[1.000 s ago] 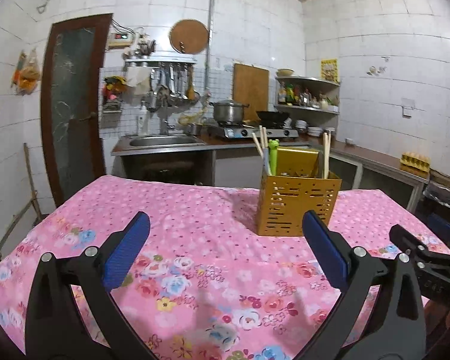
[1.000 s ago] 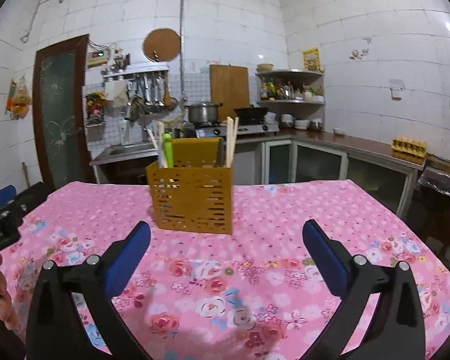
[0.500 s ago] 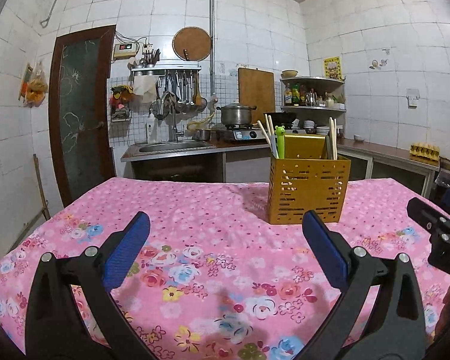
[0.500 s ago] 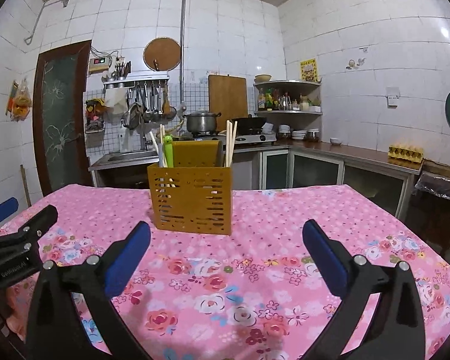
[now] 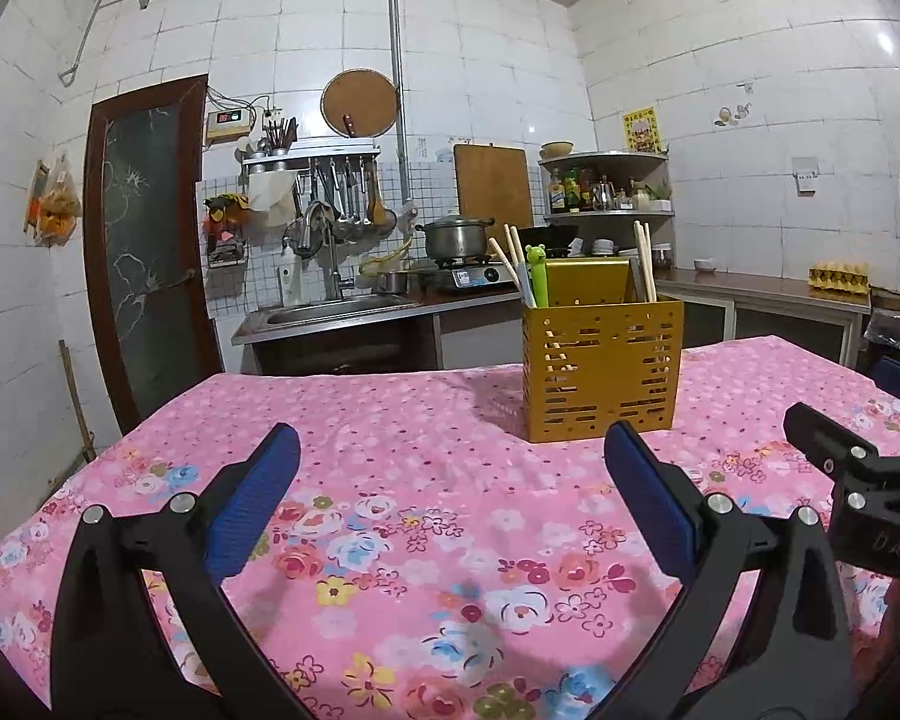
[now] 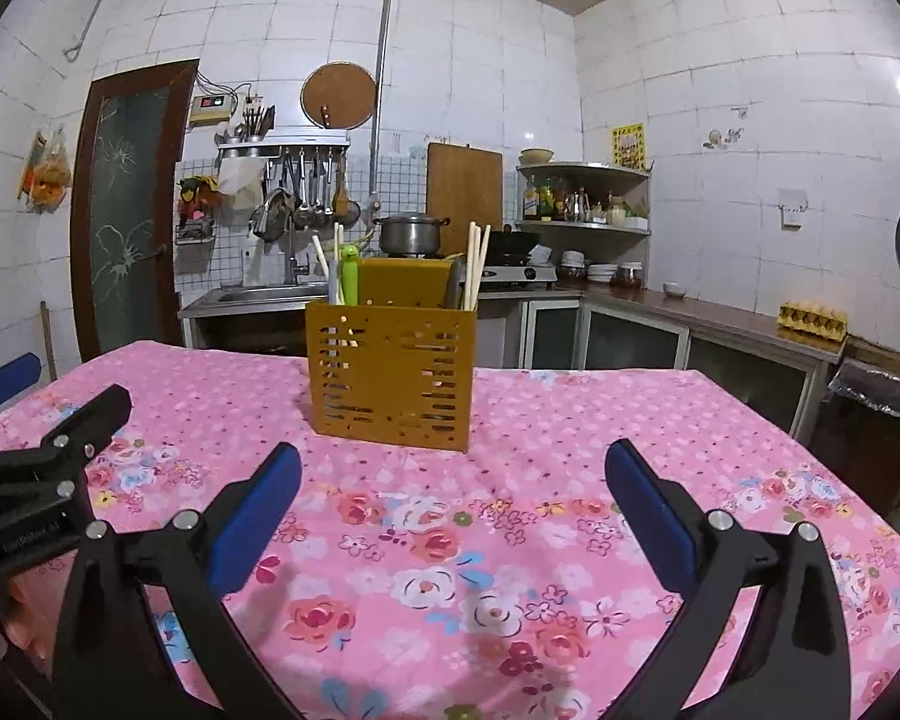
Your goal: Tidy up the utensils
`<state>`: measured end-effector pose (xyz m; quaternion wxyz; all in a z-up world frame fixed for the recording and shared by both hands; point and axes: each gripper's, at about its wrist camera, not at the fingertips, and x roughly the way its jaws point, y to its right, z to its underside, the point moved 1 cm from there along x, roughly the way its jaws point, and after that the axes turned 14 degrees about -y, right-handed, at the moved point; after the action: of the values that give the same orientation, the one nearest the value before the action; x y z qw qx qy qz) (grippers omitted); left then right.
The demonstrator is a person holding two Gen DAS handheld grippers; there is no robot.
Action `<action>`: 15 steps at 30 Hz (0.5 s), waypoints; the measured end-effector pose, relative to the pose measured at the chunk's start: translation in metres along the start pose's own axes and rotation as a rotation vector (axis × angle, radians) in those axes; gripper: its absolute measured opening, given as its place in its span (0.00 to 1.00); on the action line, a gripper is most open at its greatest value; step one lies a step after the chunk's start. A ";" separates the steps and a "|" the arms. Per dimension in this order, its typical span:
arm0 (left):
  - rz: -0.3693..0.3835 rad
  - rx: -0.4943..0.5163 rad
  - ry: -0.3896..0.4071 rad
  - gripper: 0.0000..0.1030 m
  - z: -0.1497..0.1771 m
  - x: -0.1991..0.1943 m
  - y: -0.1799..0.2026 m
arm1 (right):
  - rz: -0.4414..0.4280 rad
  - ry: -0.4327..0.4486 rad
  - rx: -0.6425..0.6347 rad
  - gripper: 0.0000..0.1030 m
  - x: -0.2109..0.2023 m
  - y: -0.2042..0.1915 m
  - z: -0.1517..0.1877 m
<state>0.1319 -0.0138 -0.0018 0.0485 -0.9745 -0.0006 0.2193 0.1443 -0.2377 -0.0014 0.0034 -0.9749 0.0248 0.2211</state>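
Left gripper (image 5: 450, 468) and right gripper (image 6: 453, 471), each with blue-padded fingers (image 5: 252, 498) spread wide and empty, hover above the worktop (image 5: 390, 420) covered in a pink floral cloth. The perforated yellow utensil holder (image 6: 392, 377) stands upright mid-worktop, well ahead of both grippers, containing wooden chopsticks (image 6: 477, 264) and a green frog-topped utensil (image 6: 348, 273).

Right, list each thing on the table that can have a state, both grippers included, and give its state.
Left hand-held gripper: open, empty, above the tablecloth.
Right hand-held gripper: open, empty, above the tablecloth.
Yellow utensil holder: upright on the table, holding utensils.
Chopsticks: standing in the holder, leaning slightly.
Green utensil: standing upright in the holder's left side.
Pink floral tablecloth: spread flat.
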 end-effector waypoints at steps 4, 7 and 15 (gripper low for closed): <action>0.004 -0.001 -0.003 0.95 0.000 0.001 0.000 | 0.005 -0.003 -0.002 0.96 -0.001 0.000 0.001; 0.007 0.001 -0.005 0.95 0.001 0.001 0.000 | 0.007 -0.005 0.006 0.96 -0.003 0.003 0.001; 0.022 0.003 -0.009 0.95 0.002 0.001 0.001 | 0.014 -0.014 0.026 0.96 -0.002 0.007 0.000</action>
<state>0.1326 -0.0142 -0.0038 0.0475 -0.9733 0.0101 0.2242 0.1422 -0.2445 -0.0009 0.0149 -0.9730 0.0343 0.2277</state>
